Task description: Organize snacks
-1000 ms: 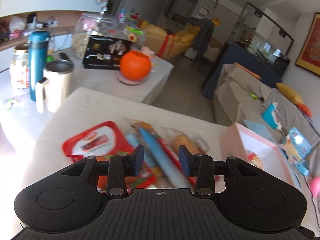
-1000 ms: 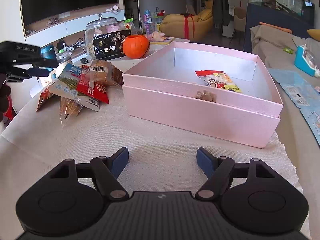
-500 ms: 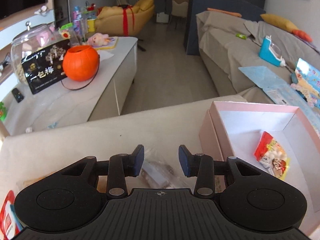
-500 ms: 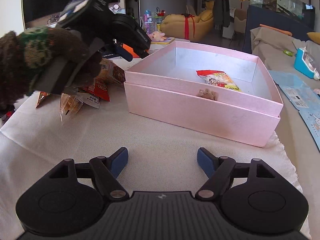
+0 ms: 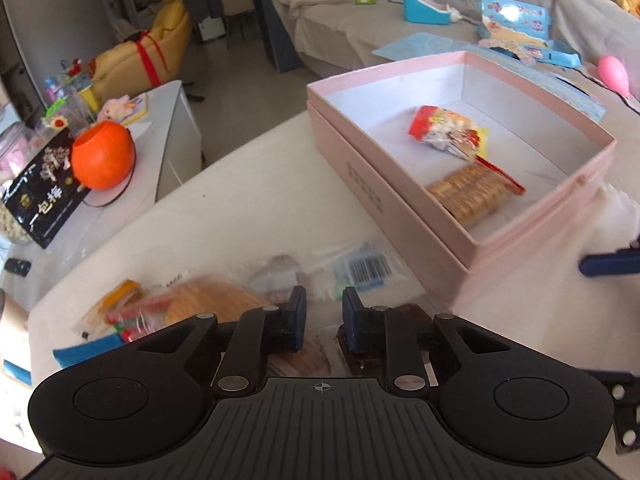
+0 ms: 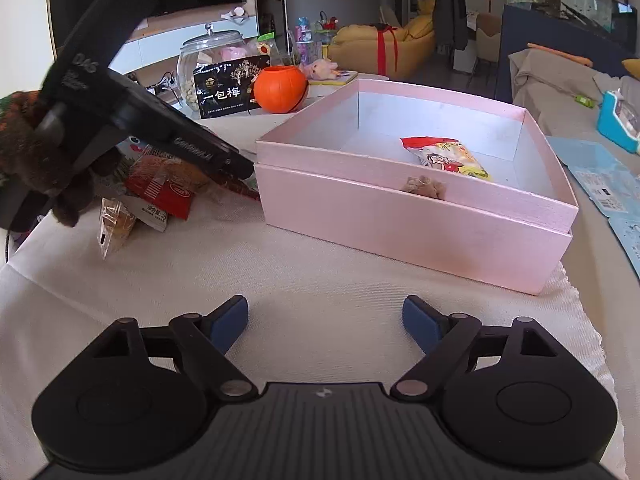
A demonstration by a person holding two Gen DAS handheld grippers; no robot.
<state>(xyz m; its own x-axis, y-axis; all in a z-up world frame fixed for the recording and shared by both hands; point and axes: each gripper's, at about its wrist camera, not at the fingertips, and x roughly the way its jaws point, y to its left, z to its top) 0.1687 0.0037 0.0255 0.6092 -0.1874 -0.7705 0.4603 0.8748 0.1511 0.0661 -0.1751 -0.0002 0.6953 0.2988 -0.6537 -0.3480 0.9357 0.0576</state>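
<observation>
A pink open box (image 5: 384,200) (image 6: 400,216) sits on the white cloth. Inside lie a red and yellow snack packet (image 5: 448,132) (image 6: 444,158) and a cracker packet (image 5: 472,194). Left of the box is a pile of snack packets (image 5: 200,304) (image 6: 160,192). My left gripper (image 5: 325,312) (image 6: 240,174) points down into that pile, held by a gloved hand (image 6: 36,168). Its jaws are shut on a clear-wrapped packet with a brown pastry inside. My right gripper (image 6: 325,320) hovers over bare cloth in front of the box. Its jaws are opening, with nothing between them.
Behind the cloth, a low white table carries an orange pumpkin pot (image 5: 102,156) (image 6: 280,89), a black printed box (image 5: 40,196) (image 6: 228,90) and a glass jar (image 6: 212,64). A grey sofa (image 5: 440,20) with blue toys lies beyond the box.
My left gripper swung across the pile toward the box, rolled and dropped lower, and its jaws closed on the clear packet. My right gripper stayed put and its jaws widened a little.
</observation>
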